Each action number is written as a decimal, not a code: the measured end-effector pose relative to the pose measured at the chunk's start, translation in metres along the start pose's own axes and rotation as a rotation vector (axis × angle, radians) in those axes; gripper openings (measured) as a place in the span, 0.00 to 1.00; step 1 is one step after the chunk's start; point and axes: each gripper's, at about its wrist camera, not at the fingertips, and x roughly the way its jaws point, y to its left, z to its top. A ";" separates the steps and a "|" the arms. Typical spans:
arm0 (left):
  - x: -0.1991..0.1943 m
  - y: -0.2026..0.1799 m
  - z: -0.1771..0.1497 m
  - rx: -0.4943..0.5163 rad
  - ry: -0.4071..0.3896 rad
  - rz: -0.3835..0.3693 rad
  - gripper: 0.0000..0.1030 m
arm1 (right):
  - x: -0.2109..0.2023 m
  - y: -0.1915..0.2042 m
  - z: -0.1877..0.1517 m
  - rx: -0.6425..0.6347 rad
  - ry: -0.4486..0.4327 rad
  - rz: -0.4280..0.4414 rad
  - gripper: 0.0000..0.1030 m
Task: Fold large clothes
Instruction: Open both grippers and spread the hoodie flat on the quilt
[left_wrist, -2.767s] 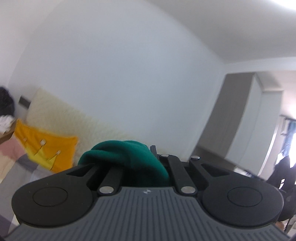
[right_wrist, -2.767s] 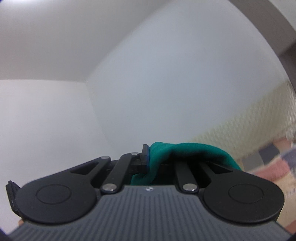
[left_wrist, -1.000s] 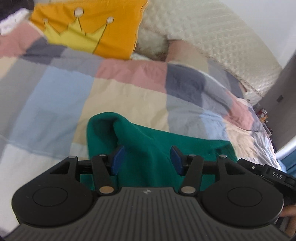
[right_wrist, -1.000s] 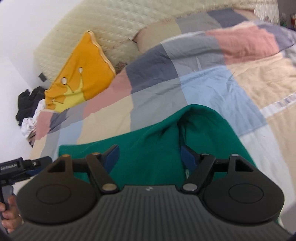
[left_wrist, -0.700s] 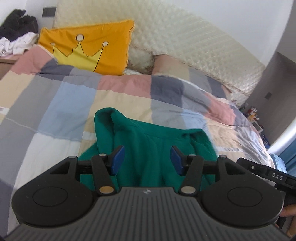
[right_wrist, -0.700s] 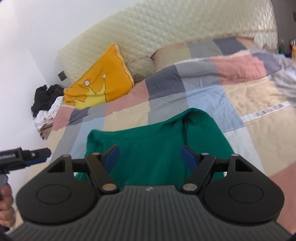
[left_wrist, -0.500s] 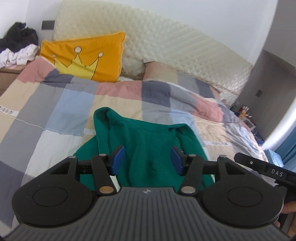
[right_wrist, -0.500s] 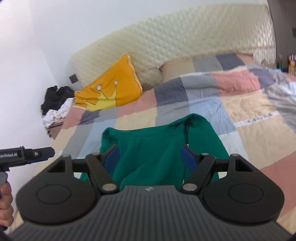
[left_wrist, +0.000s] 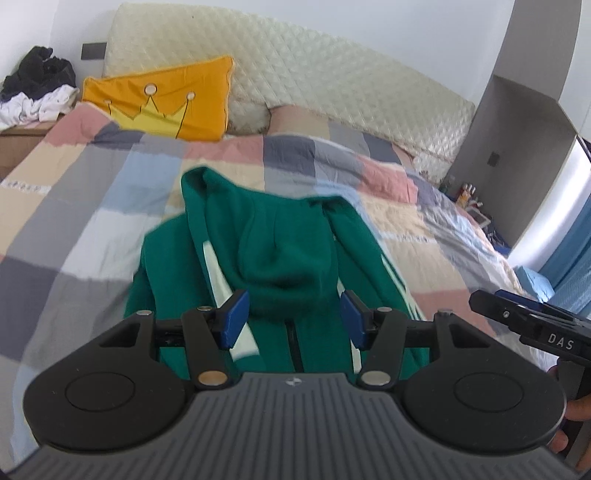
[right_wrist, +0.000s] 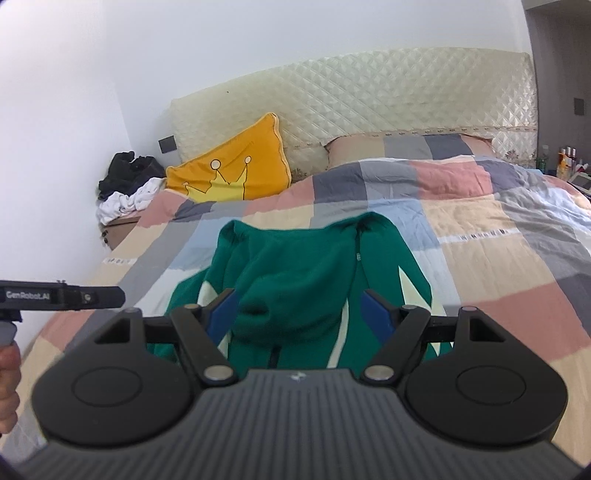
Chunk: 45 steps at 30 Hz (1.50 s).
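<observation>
A green hooded jacket (left_wrist: 284, 254) with pale stripes and a front zip lies spread on the patchwork quilt, hood toward me; it also shows in the right wrist view (right_wrist: 306, 277). My left gripper (left_wrist: 293, 319) is open and empty, held above the jacket's near part. My right gripper (right_wrist: 301, 312) is open and empty, also above the jacket. Each gripper shows at the edge of the other's view: the right one (left_wrist: 532, 325) and the left one (right_wrist: 62, 295). The jacket's lower part is hidden behind the gripper bodies.
The bed's patchwork quilt (right_wrist: 498, 236) stretches all round the jacket. An orange crown pillow (left_wrist: 162, 99) leans on the quilted headboard (right_wrist: 369, 96). A pile of dark and white clothes (right_wrist: 125, 184) sits on a bedside stand at the left. Bottles stand at the right (right_wrist: 565, 155).
Both grippers earlier held green cloth up high facing the wall. They have let it go, opened, and drawn back; the jacket now lies on the bed.
</observation>
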 end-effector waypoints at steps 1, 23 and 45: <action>0.001 0.000 -0.009 0.001 0.010 0.000 0.59 | -0.002 -0.001 -0.007 0.002 0.001 -0.001 0.73; 0.145 0.037 -0.088 0.076 0.291 0.189 0.52 | 0.033 -0.019 -0.111 -0.001 0.115 -0.086 0.73; -0.005 0.301 0.082 -0.316 -0.026 0.320 0.04 | 0.044 -0.026 -0.112 0.059 0.084 -0.212 0.73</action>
